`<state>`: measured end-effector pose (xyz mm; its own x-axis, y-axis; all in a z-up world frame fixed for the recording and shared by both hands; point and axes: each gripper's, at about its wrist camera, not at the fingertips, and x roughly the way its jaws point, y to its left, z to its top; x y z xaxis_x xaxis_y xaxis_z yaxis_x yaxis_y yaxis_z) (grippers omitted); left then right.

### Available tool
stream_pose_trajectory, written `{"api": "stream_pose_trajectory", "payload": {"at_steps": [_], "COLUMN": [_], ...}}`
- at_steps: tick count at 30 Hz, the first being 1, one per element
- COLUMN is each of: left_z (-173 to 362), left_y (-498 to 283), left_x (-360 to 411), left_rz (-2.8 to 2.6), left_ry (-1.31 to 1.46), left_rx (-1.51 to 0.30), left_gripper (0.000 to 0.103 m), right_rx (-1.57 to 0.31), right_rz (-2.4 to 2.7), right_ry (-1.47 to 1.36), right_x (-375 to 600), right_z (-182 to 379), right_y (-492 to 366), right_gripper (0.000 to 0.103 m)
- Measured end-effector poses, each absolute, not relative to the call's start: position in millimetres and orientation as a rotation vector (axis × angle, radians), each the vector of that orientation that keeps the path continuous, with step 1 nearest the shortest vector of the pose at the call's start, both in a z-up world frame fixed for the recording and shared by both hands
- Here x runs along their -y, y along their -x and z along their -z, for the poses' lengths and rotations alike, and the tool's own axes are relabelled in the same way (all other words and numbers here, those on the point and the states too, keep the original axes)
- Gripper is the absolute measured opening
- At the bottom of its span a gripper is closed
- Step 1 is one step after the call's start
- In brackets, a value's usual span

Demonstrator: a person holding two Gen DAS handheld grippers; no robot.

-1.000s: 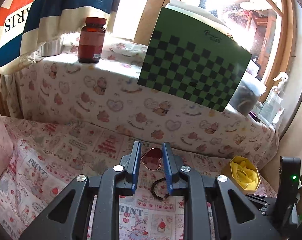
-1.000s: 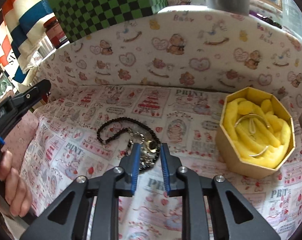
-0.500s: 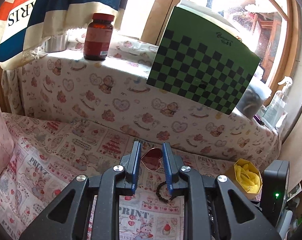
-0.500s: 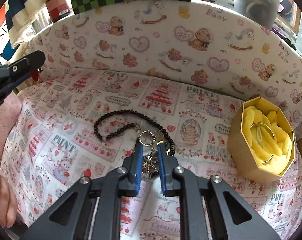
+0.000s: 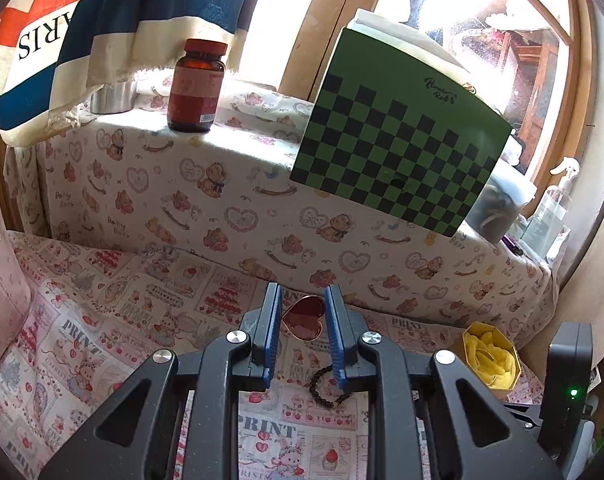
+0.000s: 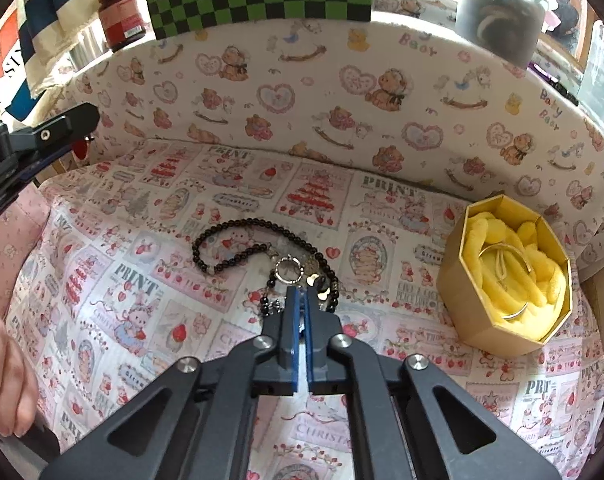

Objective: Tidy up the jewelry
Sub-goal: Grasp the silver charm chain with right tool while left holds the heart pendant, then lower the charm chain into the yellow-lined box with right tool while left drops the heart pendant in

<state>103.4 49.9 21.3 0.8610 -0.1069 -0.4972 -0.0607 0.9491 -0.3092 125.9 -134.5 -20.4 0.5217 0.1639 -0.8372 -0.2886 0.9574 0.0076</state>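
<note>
My left gripper (image 5: 303, 312) is shut on a red heart-shaped dish (image 5: 304, 317) and holds it above the patterned cloth. My right gripper (image 6: 300, 300) is shut on a tangle of jewelry (image 6: 302, 280): a black bead necklace (image 6: 238, 240) with a silver ring and charms, lying on the cloth. The necklace's bead loop also shows in the left wrist view (image 5: 321, 386). A yellow-lined octagonal box (image 6: 505, 276) with a silver bangle in it stands to the right; it also shows in the left wrist view (image 5: 489, 354).
A raised ledge (image 6: 341, 92) covered in bear-print cloth runs behind. On it stand a green checkered box (image 5: 401, 136), a brown jar (image 5: 196, 86) and a metal tin (image 5: 112, 96). A striped flag cloth (image 5: 102, 20) hangs at the left. A spray bottle (image 5: 549, 208) is at the right.
My right gripper has moved forward over the jewelry and closed on the tangle by the silver ring. My left gripper has drifted a little with the heart dish still in it.
</note>
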Motion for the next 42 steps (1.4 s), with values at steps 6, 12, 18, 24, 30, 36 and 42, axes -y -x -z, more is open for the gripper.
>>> {"api": "stream_pose_trajectory", "payload": {"at_steps": [6,12,18,24,30,36,42], "left_z": [-20.2,-19.9,-20.3,-22.5,-30.2,-39.1,-43.9], "left_y": [-105.3,-106.0,-106.2,-102.7,-93.1,-81.9,-74.4], "left_x": [-47.9,-47.9,-47.1,-44.6,-35.8,-21.6,-6.1], "left_rz": [0.018,0.02,0.019,0.03,0.047,0.061,0.065], "left_ry": [0.314,0.315,0.312,0.3,0.261,0.215,0.165], "left_rx": [-0.543,-0.543,-0.543,-0.525,-0.47,-0.427,-0.407], "left_gripper": [0.021,0.021,0.021,0.021,0.021,0.021,0.021], "right_rx": [-1.021,-1.056,-1.038,-0.969,-0.844,-0.708,-0.632], "right_rz": [-0.275,-0.263,-0.267,-0.299,-0.348,-0.339,-0.281], "right_ry": [0.128,0.132,0.143,0.122,0.068,0.004,-0.093], "right_x": [130.5,128.5,129.8,145.6,171.7,210.5,264.6], "right_z": [28.2,38.6,35.6,9.2,-22.8,-47.5,-53.8], "right_y": [-129.8,-135.4,-132.4,-117.8,-101.2,-94.9,-95.2], "right_gripper": [0.018,0.012,0.004,0.004,0.004,0.004,0.004]}}
